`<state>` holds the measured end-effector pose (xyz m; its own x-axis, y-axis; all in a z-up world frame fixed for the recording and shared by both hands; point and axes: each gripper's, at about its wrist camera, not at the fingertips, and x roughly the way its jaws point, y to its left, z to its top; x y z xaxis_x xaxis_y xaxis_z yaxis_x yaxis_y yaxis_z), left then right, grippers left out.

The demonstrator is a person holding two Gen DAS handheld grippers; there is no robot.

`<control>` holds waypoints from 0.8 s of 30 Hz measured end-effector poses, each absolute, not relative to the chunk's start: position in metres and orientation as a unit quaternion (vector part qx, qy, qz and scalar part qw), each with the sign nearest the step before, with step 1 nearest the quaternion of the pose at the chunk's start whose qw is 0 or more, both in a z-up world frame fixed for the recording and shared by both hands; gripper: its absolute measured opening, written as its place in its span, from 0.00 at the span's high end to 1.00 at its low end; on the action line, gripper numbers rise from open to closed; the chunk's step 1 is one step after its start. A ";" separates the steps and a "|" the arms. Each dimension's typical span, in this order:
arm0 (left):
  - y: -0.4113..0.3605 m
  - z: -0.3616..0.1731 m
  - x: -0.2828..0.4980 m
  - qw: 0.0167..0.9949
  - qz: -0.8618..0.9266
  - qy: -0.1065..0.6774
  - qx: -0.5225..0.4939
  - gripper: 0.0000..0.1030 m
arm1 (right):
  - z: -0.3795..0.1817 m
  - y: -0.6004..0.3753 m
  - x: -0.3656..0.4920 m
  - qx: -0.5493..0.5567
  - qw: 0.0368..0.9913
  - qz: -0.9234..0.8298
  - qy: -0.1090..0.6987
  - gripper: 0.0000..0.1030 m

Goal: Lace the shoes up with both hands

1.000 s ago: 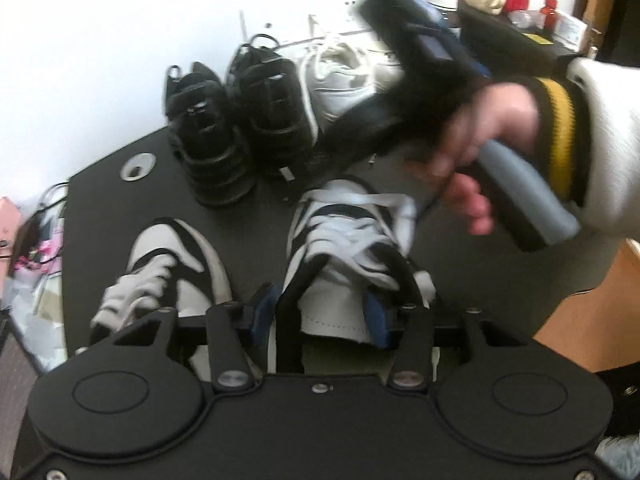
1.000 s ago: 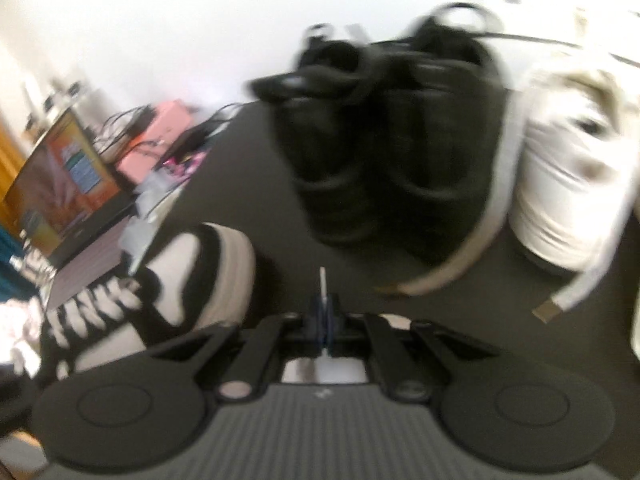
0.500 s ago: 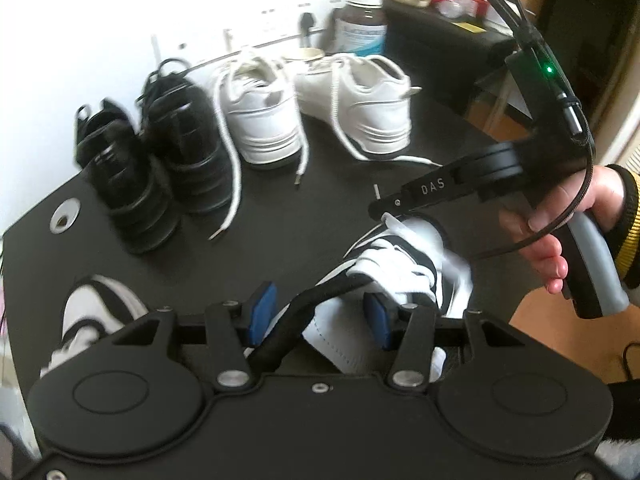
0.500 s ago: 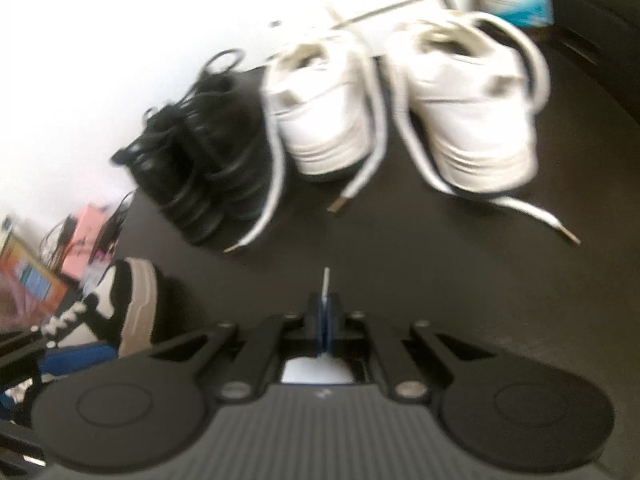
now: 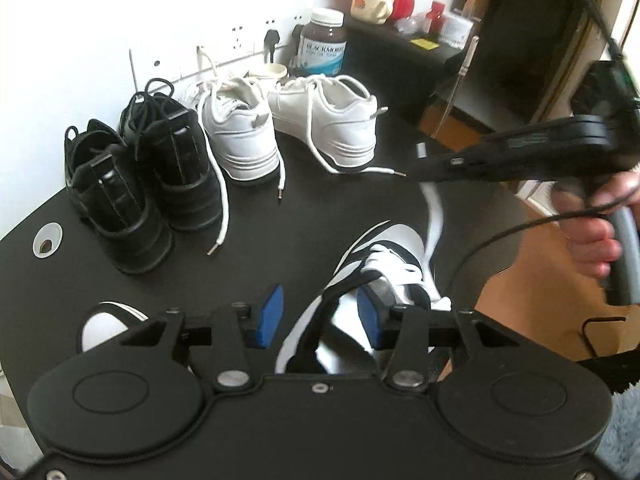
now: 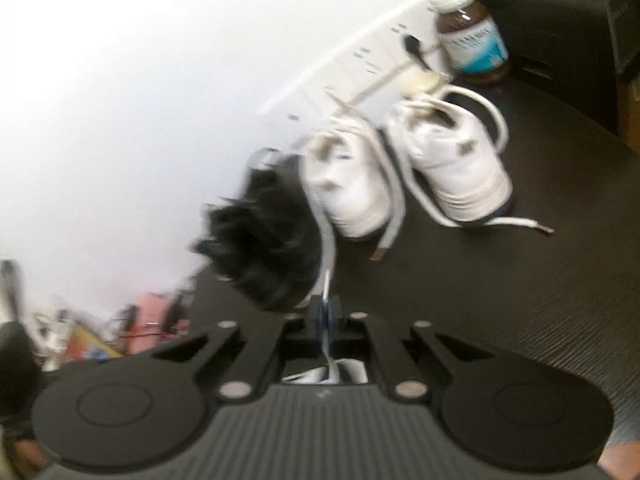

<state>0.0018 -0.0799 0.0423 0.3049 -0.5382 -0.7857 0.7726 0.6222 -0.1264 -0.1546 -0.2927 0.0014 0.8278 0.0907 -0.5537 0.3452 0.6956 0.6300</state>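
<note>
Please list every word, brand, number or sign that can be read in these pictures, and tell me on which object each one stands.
"BLACKMORES": on the blue label of the brown bottle by the wall.
Second line on that label: starts with what looks like "FISH OIL"; the rest is too blurred to read.
Raised lettering on the right tool: blurred, unreadable.
Yellow note on the dark cabinet: too small to read.
Shoes: no readable marks.

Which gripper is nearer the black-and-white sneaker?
Left. The left gripper straddles the black-and-white sneaker's tongue, jaws closing around it. The right gripper is up and off beyond the toe, shut on the white lace that runs back to it.
</note>
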 end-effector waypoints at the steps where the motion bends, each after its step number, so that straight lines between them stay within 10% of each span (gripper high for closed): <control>1: -0.077 0.042 0.004 0.794 -0.415 0.421 0.138 0.65 | 0.008 -0.285 -0.158 0.383 0.879 -0.058 0.279 0.98; 24: -0.034 -0.005 0.056 0.733 -0.416 0.531 -0.085 0.68 | -0.005 -0.201 -0.083 0.320 0.828 -0.050 0.459 0.98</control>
<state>0.0556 -0.0339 -0.0046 0.0891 -0.7011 -0.7075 0.5196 0.6387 -0.5675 -0.0832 -0.2006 -0.0054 0.5742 0.2114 -0.7909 0.3756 0.7904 0.4840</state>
